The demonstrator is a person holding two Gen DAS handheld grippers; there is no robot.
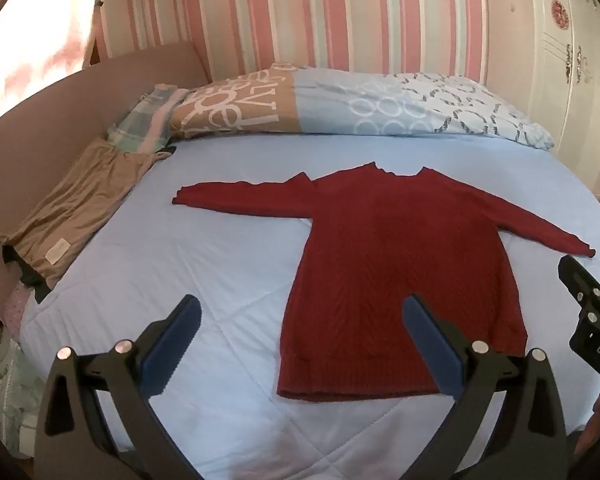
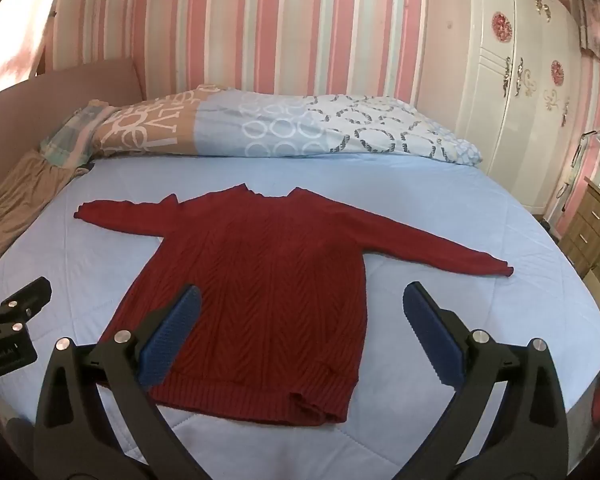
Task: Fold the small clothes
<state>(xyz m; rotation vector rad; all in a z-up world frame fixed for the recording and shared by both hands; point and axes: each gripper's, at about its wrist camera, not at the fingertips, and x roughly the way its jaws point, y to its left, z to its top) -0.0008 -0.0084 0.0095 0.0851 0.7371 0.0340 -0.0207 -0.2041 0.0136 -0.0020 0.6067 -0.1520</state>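
A dark red knitted sweater lies flat on the light blue bed cover, both sleeves spread out, hem toward me. My left gripper hovers open above the hem's left corner, nothing between its blue pads. In the right wrist view the same sweater fills the middle of the bed cover. My right gripper hangs open over the sweater's lower right part, holding nothing. Each gripper shows at the edge of the other's view: the right one, the left one.
A patterned rolled duvet lies across the head of the bed. A tan garment rests at the left edge against the padded bed frame. A white wardrobe and wooden drawers stand on the right.
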